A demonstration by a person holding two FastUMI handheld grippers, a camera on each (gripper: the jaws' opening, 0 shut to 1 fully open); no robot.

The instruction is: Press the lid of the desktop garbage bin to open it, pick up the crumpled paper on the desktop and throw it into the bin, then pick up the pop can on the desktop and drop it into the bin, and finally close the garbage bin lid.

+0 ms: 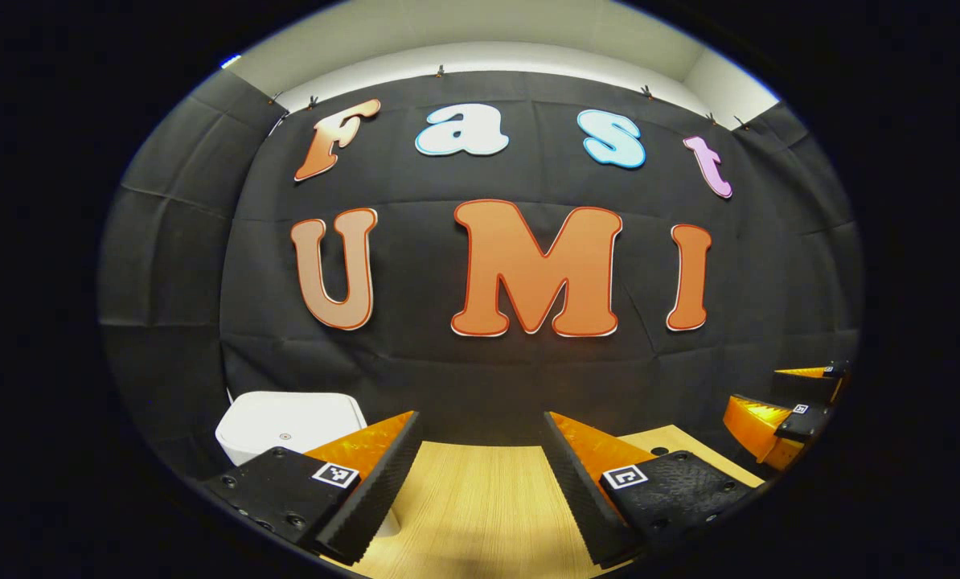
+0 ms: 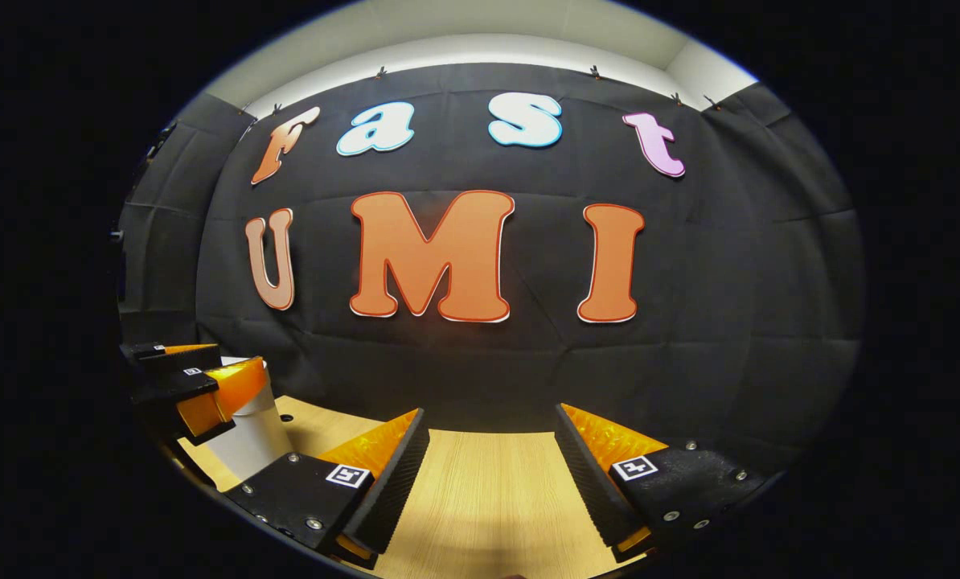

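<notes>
Both claws, left claw and right claw, hang open over the wooden bench, holding nothing. The white bin sits far left, lid down.

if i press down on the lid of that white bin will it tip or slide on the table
Probably not tip: the white bin looks squat and broad, with a flat closed top, so a press downward loads its base. It may slide a little if pushed sideways, since it looks like light plastic on the smooth wooden table. Its weight can't be told.
</notes>
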